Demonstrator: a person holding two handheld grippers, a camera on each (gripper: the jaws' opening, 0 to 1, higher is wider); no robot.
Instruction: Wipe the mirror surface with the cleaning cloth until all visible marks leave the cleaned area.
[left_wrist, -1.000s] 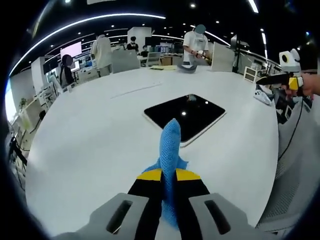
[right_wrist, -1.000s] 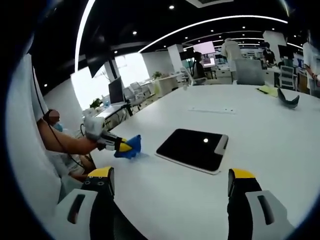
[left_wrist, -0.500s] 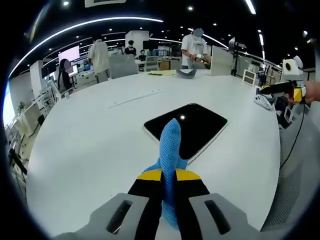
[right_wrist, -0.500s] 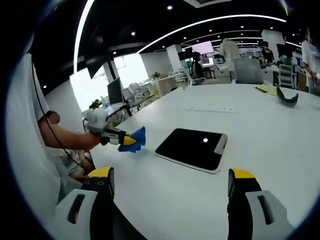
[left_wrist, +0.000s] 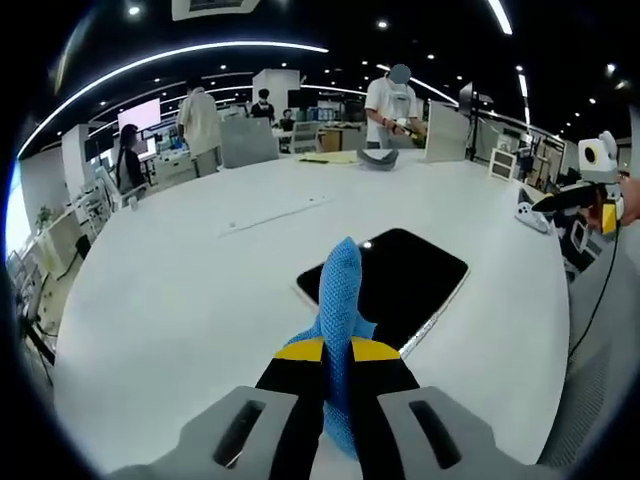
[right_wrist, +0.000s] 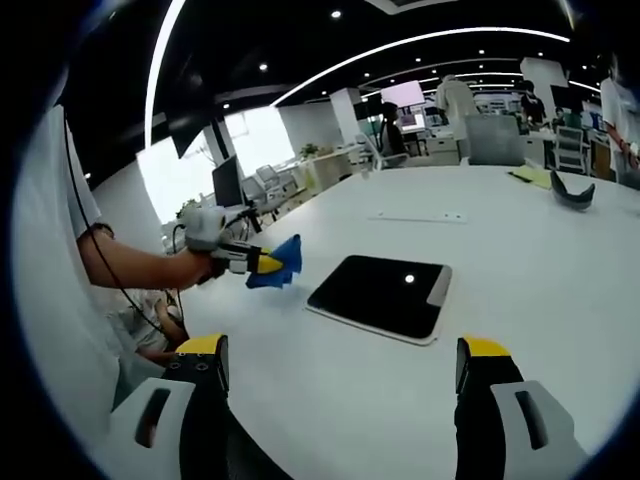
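The left tool (left_wrist: 337, 352), low in the middle of the left gripper view, has its black and yellow jaws pinched tight on a bright blue mesh cleaning cloth (left_wrist: 340, 290). The cloth sticks up past the jaw tips. In the right gripper view this tool sits at the middle left with the cloth (right_wrist: 280, 265), held up off the big round white surface (right_wrist: 560, 250).

The right tool (right_wrist: 340, 365) has its two jaws wide apart at the bottom of its view, with nothing between them.

The flat dark rectangular mirror (left_wrist: 400, 285) lies on the surface just past the cloth, in the middle of the left gripper view. In the right gripper view the mirror (right_wrist: 375, 295) is in the middle, near the cloth but not touching it. A small bright light spot shows on it. I cannot see any marks on it from here.

What could go wrong: the mirror lies loose, so a hard push with the cloth might slide it. Only a thin bit of cloth sticks out, so the hard jaw tips might scrape the glass.
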